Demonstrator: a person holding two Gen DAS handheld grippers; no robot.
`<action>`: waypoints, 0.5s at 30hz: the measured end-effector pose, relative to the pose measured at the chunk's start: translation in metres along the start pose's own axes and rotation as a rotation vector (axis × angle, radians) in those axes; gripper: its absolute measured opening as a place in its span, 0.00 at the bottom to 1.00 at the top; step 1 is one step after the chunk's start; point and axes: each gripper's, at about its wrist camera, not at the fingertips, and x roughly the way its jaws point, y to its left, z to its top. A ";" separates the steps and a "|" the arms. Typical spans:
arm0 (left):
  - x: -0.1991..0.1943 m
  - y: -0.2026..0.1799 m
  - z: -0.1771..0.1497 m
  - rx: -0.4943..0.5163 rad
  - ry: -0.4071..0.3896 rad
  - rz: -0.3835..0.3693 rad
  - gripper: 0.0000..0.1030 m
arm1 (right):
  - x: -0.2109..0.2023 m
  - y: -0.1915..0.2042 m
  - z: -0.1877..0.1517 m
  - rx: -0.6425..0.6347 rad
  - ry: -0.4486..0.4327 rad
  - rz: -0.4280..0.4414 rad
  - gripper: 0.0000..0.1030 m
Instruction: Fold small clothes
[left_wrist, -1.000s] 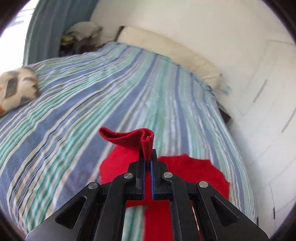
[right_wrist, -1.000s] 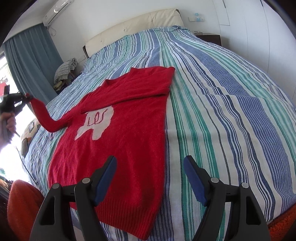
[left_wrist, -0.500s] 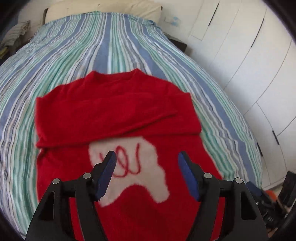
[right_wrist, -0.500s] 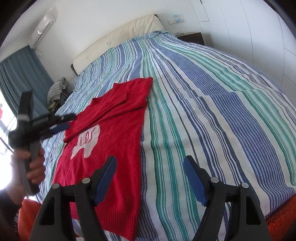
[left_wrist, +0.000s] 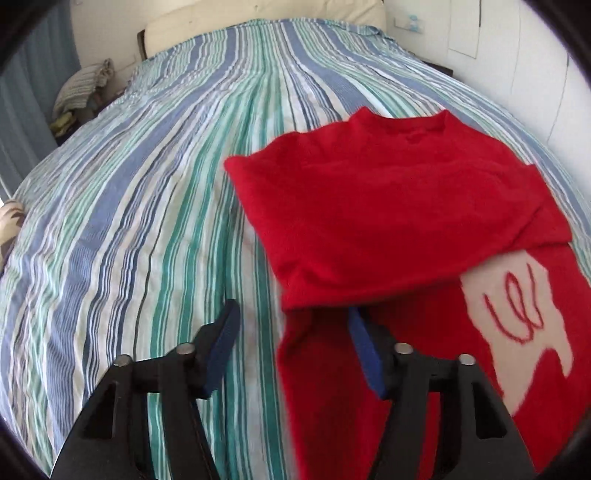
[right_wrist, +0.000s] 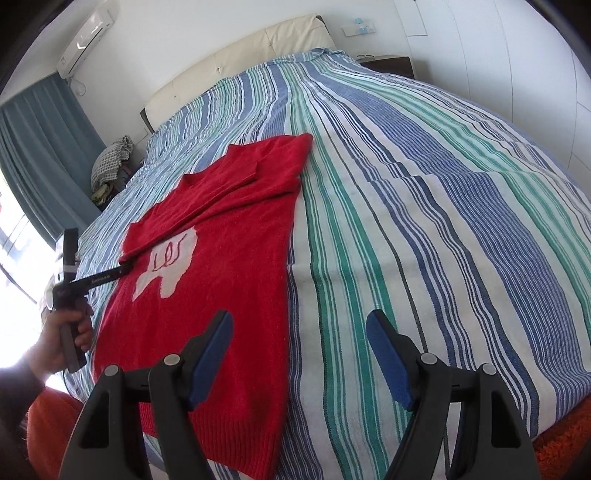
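Note:
A red sweater with a white patch lies flat on the striped bed, both sleeves folded across its chest. My left gripper is low at the sweater's left side edge. Its jaws are closing with that edge between them, and the pads still stand apart from the cloth. The right fingertip is tucked just under the folded sleeve. In the right wrist view the left gripper, held by a hand, touches the sweater at its left edge. My right gripper is open and holds nothing, above the sweater's lower right edge.
A cream headboard and a white wardrobe bound the bed. A heap of clothes sits by the blue curtain. An orange rug lies at the bed's near corner. The bed's right half is bare sheet.
The left gripper let go of the sleeve cuff, which now lies across the chest. It then sank to the sweater's left edge. The right gripper stayed open and almost still.

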 end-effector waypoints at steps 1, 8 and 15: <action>0.009 0.009 0.001 -0.046 0.009 0.012 0.07 | -0.001 0.000 0.000 -0.002 -0.003 -0.009 0.72; 0.008 0.025 -0.026 -0.138 -0.031 0.019 0.05 | 0.004 -0.010 0.001 0.030 0.007 -0.022 0.73; -0.004 0.033 -0.035 -0.168 -0.006 0.003 0.14 | -0.003 -0.005 0.004 0.004 -0.016 -0.002 0.73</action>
